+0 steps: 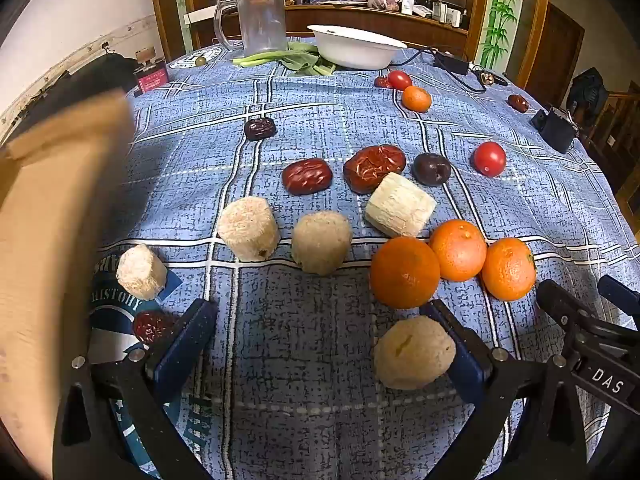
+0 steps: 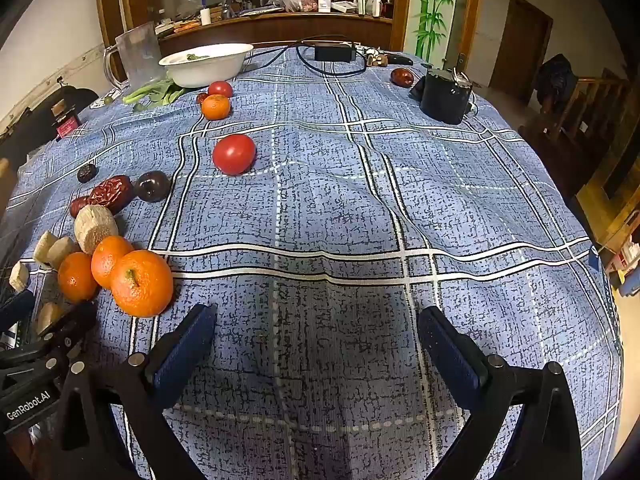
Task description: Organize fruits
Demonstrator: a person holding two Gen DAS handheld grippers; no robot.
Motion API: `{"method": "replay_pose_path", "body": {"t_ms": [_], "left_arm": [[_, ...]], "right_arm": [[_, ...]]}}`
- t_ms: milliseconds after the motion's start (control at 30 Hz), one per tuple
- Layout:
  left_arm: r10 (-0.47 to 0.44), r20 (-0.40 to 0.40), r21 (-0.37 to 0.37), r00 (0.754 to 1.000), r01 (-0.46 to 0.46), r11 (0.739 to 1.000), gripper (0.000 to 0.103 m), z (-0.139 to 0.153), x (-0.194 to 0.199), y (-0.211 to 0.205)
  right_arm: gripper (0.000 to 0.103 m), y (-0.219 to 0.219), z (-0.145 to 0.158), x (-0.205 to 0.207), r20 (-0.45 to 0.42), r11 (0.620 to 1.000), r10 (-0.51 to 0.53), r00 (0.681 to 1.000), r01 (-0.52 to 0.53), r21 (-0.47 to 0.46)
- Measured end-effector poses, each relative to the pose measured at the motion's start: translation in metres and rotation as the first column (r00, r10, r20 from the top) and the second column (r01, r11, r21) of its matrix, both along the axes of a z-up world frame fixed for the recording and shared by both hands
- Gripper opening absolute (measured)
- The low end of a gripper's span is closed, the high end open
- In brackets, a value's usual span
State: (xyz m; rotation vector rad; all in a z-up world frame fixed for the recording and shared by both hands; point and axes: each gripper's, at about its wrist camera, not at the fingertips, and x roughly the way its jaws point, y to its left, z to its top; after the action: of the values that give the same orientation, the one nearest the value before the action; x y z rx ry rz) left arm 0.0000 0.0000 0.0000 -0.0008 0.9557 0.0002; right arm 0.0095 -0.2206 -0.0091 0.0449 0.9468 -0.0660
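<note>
While both the left gripper (image 1: 320, 344) and right gripper (image 2: 316, 344) stand fully open and hold nothing, sorting appears under way: three round orange tangerines (image 1: 460, 250) sit grouped. A stray smooth red tomato (image 2: 234, 154) lies well apart; fetching it seems next. Blue plaid tablecloth (image 2: 360, 200); cluttered wooden sideboard (image 2: 280, 24) behind.

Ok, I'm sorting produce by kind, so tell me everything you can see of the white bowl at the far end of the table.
The white bowl is round, wide and shallow, with a flared rim, plain and glossy like plastic or enamel. It stands upright on the blue plaid tablecloth near the far edge, beside a clear plastic pitcher. Leafy green vegetables lie against its base; a small green scrap lies inside. A red tomato sits close in front, apart from it.
</note>
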Motion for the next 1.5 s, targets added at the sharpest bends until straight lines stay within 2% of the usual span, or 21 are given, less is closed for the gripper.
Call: {"method": "replay_pose_path", "body": {"t_ms": [933, 1100, 1233, 1300, 1333, 1400, 1500], "left_arm": [[-0.002, -0.002, 0.001, 1.000, 0.002, 1.000, 0.103, 0.000, 0.000, 0.000], [-0.066, -0.060, -0.001, 0.996, 0.066, 0.998, 0.103, 0.001, 0.003, 0.003], [-0.113, -0.055, -0.009, 0.992, 0.113, 0.994, 0.103, 0.000, 0.000, 0.004], [-0.152, -0.053, -0.041, 0.987, 0.149, 0.988, 0.092, 0.006, -0.011, 0.005], [-0.169, -0.043, -0.068, 0.985, 0.166, 0.984, 0.078, 0.011, -0.018, 0.006], [-0.201, -0.002, -0.118, 0.980, 0.199, 0.973, 0.075, 0.024, -0.032, 0.012], [-0.189, 0.087, -0.107, 0.978, 0.198, 0.974, 0.076, 0.038, -0.056, 0.026]], "right_arm": [[0.102, 0.000, -0.001, 0.000, 0.001, 1.000, 0.000, 1.000, 0.000, 0.000], [0.102, -0.001, 0.000, 0.002, -0.022, 1.000, 0.002, 1.000, -0.002, 0.010], [0.102, -0.001, 0.002, 0.003, -0.054, 1.000, -0.014, 0.998, 0.014, 0.011], [0.102, -0.001, 0.003, 0.003, -0.062, 1.000, -0.011, 0.998, 0.012, 0.013], [0.102, -0.001, 0.003, 0.004, -0.068, 1.000, -0.012, 0.998, 0.013, 0.017], [0.098, -0.005, 0.011, -0.002, -0.056, 0.998, -0.025, 0.998, 0.028, 0.055], [0.098, -0.006, 0.040, -0.026, 0.050, 0.996, -0.036, 0.998, 0.032, 0.087]]}}
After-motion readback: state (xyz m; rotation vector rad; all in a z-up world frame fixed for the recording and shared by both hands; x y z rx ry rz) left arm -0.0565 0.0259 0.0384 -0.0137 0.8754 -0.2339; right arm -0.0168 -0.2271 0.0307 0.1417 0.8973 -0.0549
